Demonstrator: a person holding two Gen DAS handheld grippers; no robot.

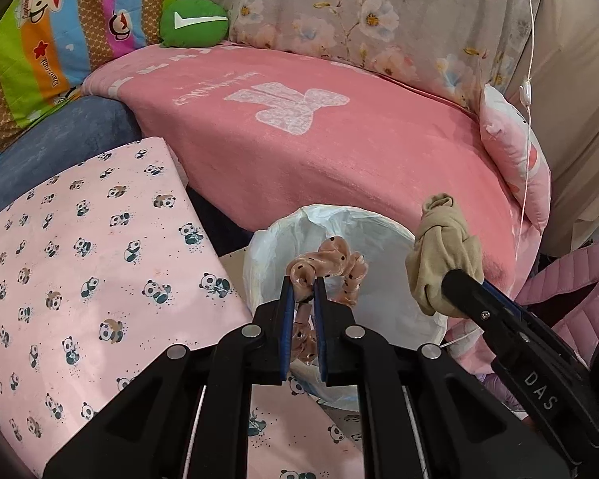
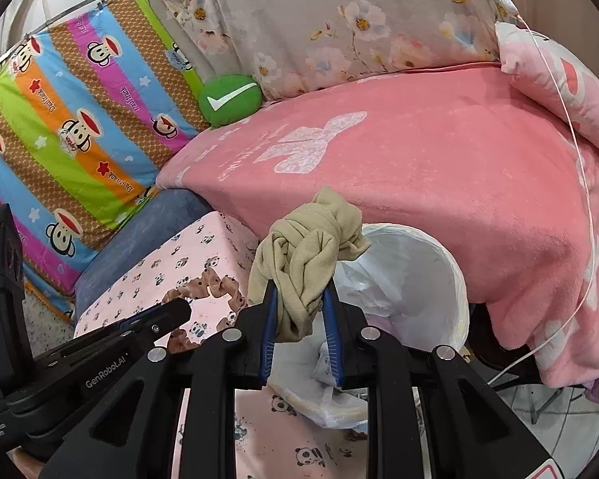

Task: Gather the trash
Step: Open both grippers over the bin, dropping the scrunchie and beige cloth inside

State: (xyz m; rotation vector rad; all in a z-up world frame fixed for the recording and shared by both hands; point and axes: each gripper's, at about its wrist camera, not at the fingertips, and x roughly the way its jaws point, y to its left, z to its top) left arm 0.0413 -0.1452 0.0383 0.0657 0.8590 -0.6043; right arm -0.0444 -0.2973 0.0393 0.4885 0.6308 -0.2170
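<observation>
Bedding surrounds both grippers. Left gripper [image 1: 303, 285] pinches a peach dotted fabric scrunchie [image 1: 331, 265] over the white-lined round bin [image 1: 399, 311]; right gripper [image 2: 299, 299] clamps a knotted beige cloth [image 2: 307, 255], seemingly short of the rim. Next: release over the bin.

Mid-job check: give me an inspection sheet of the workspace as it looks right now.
Surface: pink panda-print sheet, pink blanket behind.
Job's things: bin with white liner; spotted pink scrunchie; knotted beige cloth.
Clutter: green checkmark cushion, pink pillow.
Grippers: left gripper shut on the scrunchie; right gripper shut on the beige cloth.
Cables: thin white cord, hanging right.
Surroundings: floral fabric, striped monkey-print quilt.
</observation>
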